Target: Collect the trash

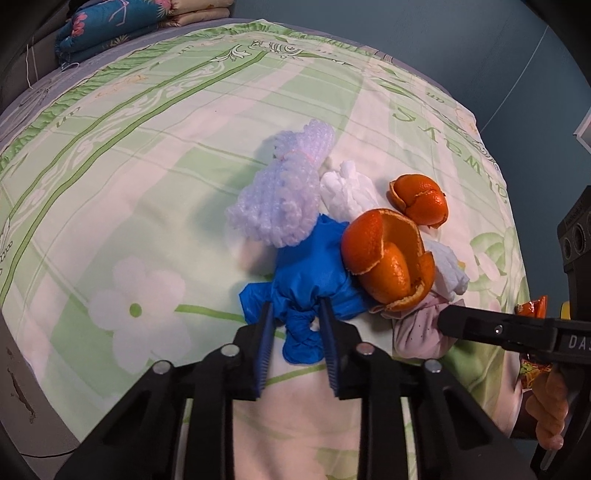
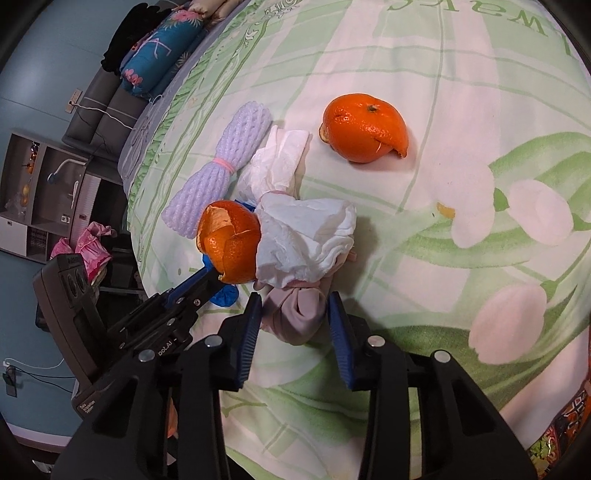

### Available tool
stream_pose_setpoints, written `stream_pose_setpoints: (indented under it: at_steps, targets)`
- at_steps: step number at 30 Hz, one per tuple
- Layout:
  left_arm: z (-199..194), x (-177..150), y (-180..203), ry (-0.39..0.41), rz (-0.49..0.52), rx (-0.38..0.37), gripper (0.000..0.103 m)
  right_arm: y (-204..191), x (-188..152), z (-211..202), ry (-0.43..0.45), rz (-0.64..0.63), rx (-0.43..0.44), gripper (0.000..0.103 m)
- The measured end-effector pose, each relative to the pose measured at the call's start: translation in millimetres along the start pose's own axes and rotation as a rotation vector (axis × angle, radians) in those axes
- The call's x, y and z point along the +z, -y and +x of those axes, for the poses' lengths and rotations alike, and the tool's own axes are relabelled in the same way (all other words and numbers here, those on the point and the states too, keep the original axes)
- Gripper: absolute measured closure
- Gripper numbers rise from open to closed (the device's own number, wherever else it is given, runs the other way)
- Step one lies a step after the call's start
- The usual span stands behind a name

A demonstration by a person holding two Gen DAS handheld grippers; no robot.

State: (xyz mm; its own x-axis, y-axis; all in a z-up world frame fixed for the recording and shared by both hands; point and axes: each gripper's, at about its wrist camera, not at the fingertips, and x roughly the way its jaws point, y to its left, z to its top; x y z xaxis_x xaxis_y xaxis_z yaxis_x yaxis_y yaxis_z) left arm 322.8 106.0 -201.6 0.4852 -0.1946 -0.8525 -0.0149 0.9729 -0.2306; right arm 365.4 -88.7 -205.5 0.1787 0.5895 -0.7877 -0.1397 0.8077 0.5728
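Note:
A heap of trash lies on a green flowered bedsheet (image 1: 110, 184). My left gripper (image 1: 298, 306) is shut on a crumpled blue glove (image 1: 314, 273). Its blue pads pinch the glove's near end. Behind the glove lie a white foam fruit net (image 1: 284, 192), white tissue (image 1: 347, 192) and two orange peels (image 1: 384, 254) (image 1: 421, 199). My right gripper (image 2: 294, 297) is shut on a pink wad (image 2: 295, 314), which fills the gap between its pads. Crumpled tissue (image 2: 306, 243) and the nearer peel (image 2: 231, 247) rest just beyond it. The left gripper (image 2: 207, 277) reaches in from the left.
Folded quilts (image 1: 92, 29) are stacked at the head of the bed. A shelf unit (image 2: 37, 184) and pink bags (image 2: 88, 247) stand on the floor beyond the bed's edge. An orange snack wrapper (image 1: 532, 308) shows beside the right gripper. A hand (image 1: 546, 410) holds that gripper.

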Motion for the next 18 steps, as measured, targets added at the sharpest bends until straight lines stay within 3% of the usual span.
stream_pose_setpoints:
  at_steps: [7,18]
  targets:
    - [-3.1,0.4,0.8,0.002,0.001,-0.016,0.091,-7.7,-1.4,-4.3,0.018,-0.034,-0.020,0.081]
    - [-21.9,-3.6,0.4,0.025,-0.010,-0.037,0.091,-17.9,-4.9,-17.4,0.055,-0.082,-0.037,0.094]
